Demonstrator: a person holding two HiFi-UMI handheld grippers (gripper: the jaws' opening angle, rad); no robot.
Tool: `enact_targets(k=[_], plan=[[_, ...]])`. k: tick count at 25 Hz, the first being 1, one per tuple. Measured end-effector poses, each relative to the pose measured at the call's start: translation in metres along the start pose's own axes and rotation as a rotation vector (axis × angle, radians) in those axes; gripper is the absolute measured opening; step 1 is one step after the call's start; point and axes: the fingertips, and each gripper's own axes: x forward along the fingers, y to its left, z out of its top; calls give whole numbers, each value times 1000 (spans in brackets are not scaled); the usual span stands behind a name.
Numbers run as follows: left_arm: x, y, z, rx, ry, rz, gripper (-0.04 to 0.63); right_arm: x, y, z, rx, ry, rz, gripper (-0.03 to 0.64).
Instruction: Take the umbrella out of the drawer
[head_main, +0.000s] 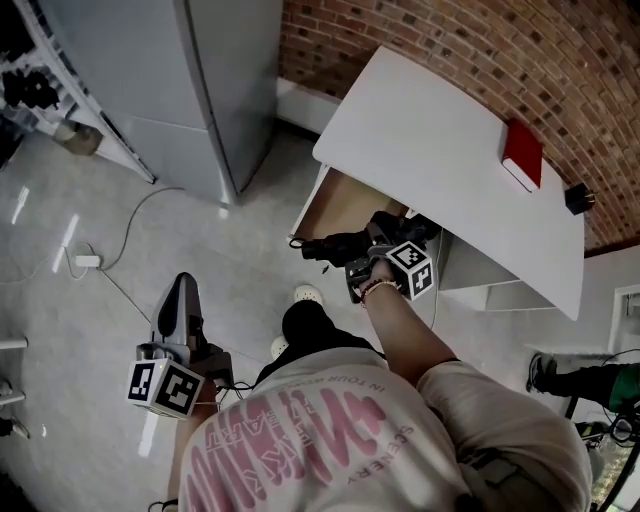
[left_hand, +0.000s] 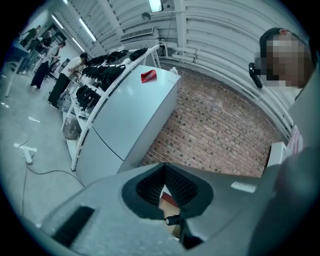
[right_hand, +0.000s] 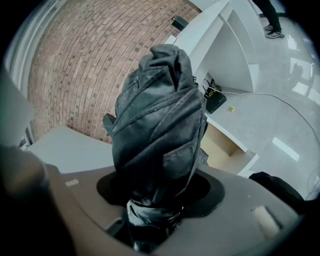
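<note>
Right gripper (head_main: 352, 247) jaws clamp the folded dark-grey fabric umbrella (head_main: 318, 245), pointing nine o'clock, at the open wooden drawer's (head_main: 345, 203) six-o'clock side; left gripper (head_main: 181, 292) jaws closed, empty.

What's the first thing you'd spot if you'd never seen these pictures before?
A folded black umbrella fills the right gripper view, clamped in the right hand-held gripper by the open drawer of the white desk. A red book lies on the desk top near the brick wall.
</note>
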Motion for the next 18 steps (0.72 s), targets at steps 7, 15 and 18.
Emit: enact_targets(k=[7, 15, 18], plan=[[4, -17, 2, 7, 1, -50, 3, -24, 18, 9, -17, 25, 62, 258], [9, -30, 7, 24, 18, -102, 3, -45, 61, -2, -16, 67, 181, 259], [13, -33, 8, 30, 18, -115, 3, -50, 80, -8, -19, 87, 232, 260]])
